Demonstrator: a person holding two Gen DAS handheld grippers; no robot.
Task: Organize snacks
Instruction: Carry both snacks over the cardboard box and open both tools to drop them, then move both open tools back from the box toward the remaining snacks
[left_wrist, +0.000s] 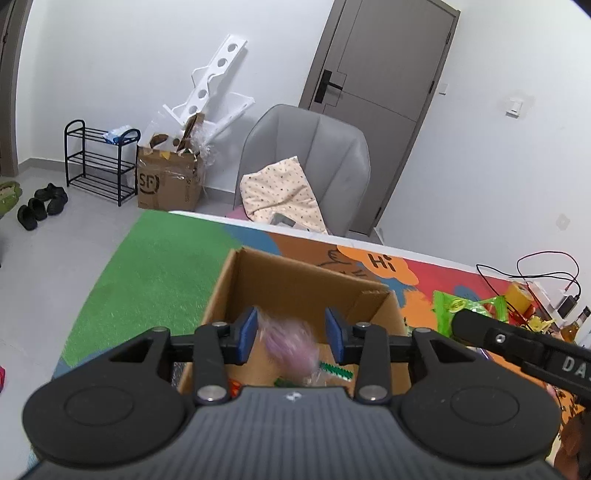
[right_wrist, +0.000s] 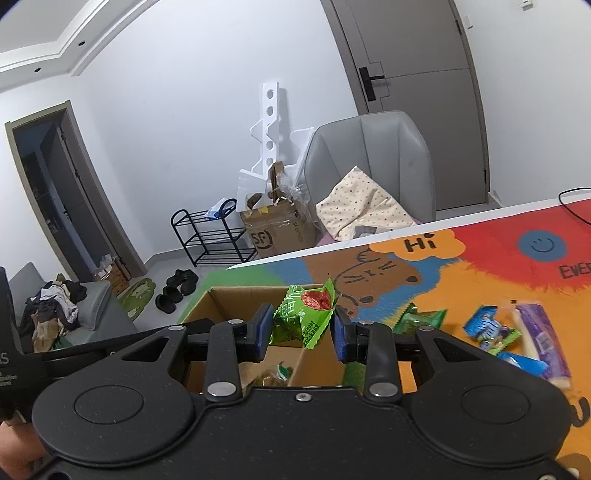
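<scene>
An open cardboard box (left_wrist: 291, 280) stands on the colourful mat (left_wrist: 155, 258). My left gripper (left_wrist: 291, 332) hovers over it, jaws apart. A blurred purple snack packet (left_wrist: 288, 343) shows between the blue pads, clear of the right pad, above several packets lying in the box. My right gripper (right_wrist: 301, 328) is shut on a green packet (right_wrist: 303, 317) with a red picture, held over the box's (right_wrist: 236, 299) right side. The right gripper's black body (left_wrist: 517, 339) reaches into the left wrist view from the right.
Loose snacks lie on the mat (right_wrist: 461, 280) to the right of the box: a green packet (right_wrist: 421, 317), a blue one (right_wrist: 487, 325), a long purple one (right_wrist: 543, 339). Beyond the table's far edge stands a grey chair (left_wrist: 314, 158) with a cushion. Cables (left_wrist: 543, 266) run at the far right.
</scene>
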